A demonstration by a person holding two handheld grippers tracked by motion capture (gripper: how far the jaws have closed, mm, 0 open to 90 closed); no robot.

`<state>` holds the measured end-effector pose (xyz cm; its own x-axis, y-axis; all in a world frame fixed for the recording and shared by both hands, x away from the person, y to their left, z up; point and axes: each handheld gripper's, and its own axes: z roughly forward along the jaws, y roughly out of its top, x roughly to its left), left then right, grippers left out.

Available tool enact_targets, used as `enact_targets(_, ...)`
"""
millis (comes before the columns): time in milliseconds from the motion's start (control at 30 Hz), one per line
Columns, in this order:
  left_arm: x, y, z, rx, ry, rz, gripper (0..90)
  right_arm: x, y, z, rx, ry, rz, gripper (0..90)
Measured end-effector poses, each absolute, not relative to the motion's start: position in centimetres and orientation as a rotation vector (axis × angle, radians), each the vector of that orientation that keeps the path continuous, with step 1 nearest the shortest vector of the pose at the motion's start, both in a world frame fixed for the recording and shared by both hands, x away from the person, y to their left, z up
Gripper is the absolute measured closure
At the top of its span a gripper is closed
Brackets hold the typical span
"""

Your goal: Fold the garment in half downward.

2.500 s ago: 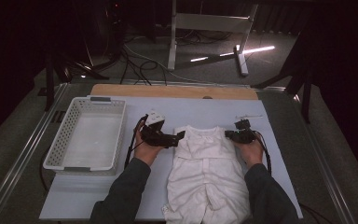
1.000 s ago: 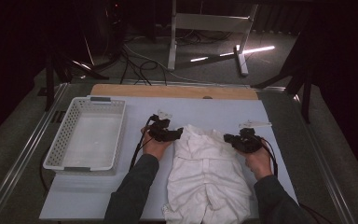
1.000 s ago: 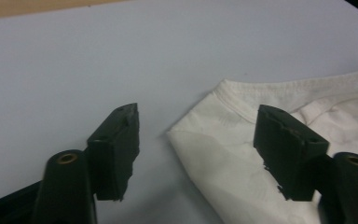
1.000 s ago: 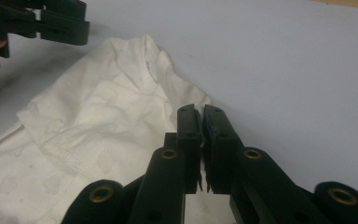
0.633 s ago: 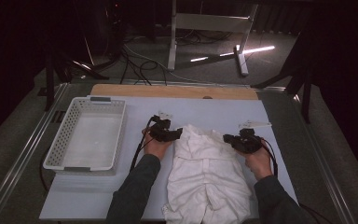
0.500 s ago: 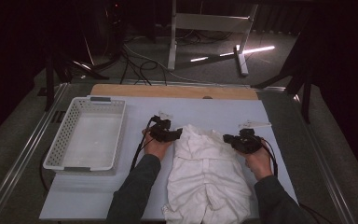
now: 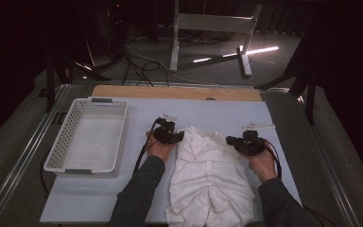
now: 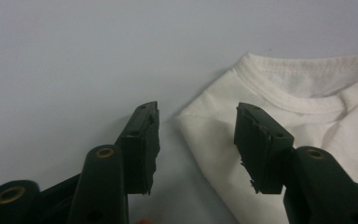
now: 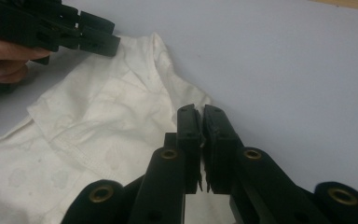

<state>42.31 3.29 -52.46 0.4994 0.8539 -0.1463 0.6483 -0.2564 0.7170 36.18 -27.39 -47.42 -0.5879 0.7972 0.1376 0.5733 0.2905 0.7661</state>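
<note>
White T-shirt (image 7: 210,175) flat on desk (image 7: 283,118) beside empty basket (image 7: 87,142): left gripper (image 8: 196,140), moved inward to the shoulder corner, jaws just closing around it, not yet pinching; right gripper (image 9: 201,140) clamped on opposite shoulder, fold likely imminent.

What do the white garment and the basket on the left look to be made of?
Garment: soft white knit, probably cotton jersey, matte; it wrinkles, and a ribbed, stitched collar band shows in the left gripper view. Basket: likely rigid white plastic, slightly glossy, with a regular perforated lattice wall.
</note>
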Motion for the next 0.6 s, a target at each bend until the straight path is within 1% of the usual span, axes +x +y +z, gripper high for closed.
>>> enact_targets(133,42.3,3.1,-52.6,2.004,1.228,0.331,52.9,36.2,-27.4,-47.4,1.25,2.292,1.186,85.6)
enact_targets(200,42.2,3.0,-52.6,2.004,1.223,0.308,56.7,36.2,-27.4,-47.4,1.251,2.29,1.188,85.5)
enact_targets(300,42.1,2.8,-52.7,2.001,1.21,0.263,70.2,36.2,-27.3,-47.4,1.25,2.285,1.191,85.6)
enact_targets(333,42.1,2.8,-52.7,2.002,1.206,0.245,76.9,36.3,-27.3,-47.4,1.249,2.286,1.192,85.6)
enact_targets(367,42.1,2.8,-52.7,1.997,1.204,0.236,81.6,36.2,-27.2,-47.5,1.252,2.283,1.189,85.6)
enact_targets(400,42.1,2.9,-52.6,1.993,1.197,0.23,84.5,36.2,-27.2,-47.5,1.252,2.284,1.188,85.6)
enact_targets(467,42.0,2.9,-52.3,1.985,1.186,0.228,86.7,36.3,-27.2,-47.5,1.251,2.282,1.183,85.7)
enact_targets(600,42.1,3.4,-51.4,1.952,1.17,0.225,87.3,36.7,-27.5,-47.3,1.255,2.265,1.166,85.9)
